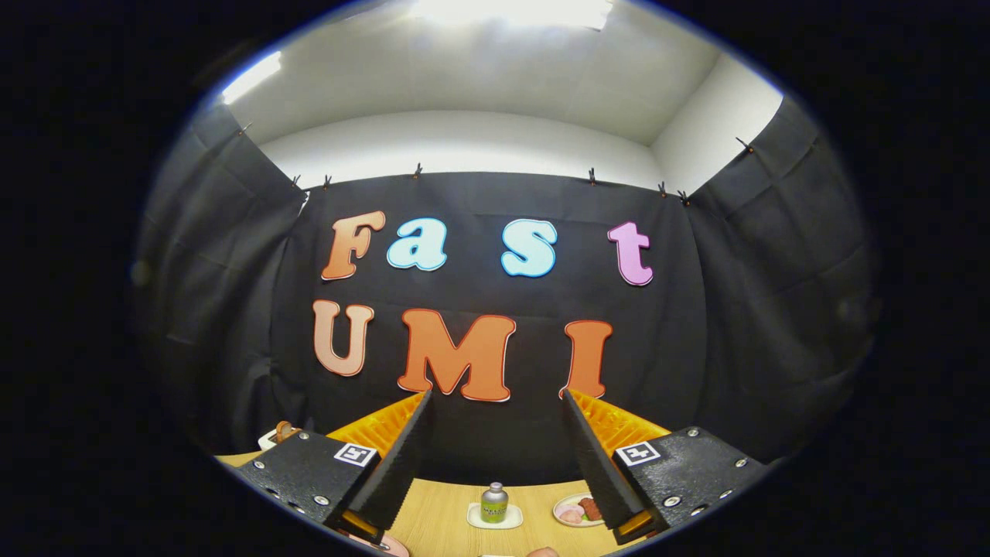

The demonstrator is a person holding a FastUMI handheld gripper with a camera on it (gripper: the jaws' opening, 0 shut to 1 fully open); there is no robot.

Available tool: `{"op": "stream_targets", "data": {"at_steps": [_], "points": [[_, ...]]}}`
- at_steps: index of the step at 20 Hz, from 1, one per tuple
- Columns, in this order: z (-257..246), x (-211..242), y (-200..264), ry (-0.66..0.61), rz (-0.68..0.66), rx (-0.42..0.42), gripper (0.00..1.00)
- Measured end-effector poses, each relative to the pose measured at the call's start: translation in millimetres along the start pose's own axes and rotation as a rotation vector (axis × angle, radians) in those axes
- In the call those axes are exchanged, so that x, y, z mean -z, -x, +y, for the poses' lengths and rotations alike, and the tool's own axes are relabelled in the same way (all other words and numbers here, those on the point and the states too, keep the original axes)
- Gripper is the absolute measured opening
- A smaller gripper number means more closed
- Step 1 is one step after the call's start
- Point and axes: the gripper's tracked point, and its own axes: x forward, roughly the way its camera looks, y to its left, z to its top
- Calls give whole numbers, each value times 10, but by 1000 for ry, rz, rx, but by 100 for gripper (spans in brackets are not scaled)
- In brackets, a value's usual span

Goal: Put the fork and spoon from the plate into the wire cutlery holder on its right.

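Observation:
My gripper (495,396) is held high and level, pointing at the booth's back wall, with its two fingers wide apart and nothing between them. Far below, between the fingers, a strip of wooden table (441,510) shows. A pink plate rim (390,546) peeks out beside the left finger at the table's near edge; I cannot tell what lies on it.
A small grey-capped bottle with a green label (494,503) stands on a white square coaster (495,517) mid-table. A plate with pieces of food (578,510) sits by the right finger. A small white object (280,433) shows past the left finger.

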Motion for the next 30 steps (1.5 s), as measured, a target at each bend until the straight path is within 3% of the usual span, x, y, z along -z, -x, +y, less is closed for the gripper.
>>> {"op": "stream_targets", "data": {"at_steps": [5,10,20,30], "points": [[52,-106,47,9,-24,-12,96],[206,99,80,5,25,-55,96],[968,1034,277,-30,268,-245,97],[1588,2090,543,51,544,-387,95]]}}
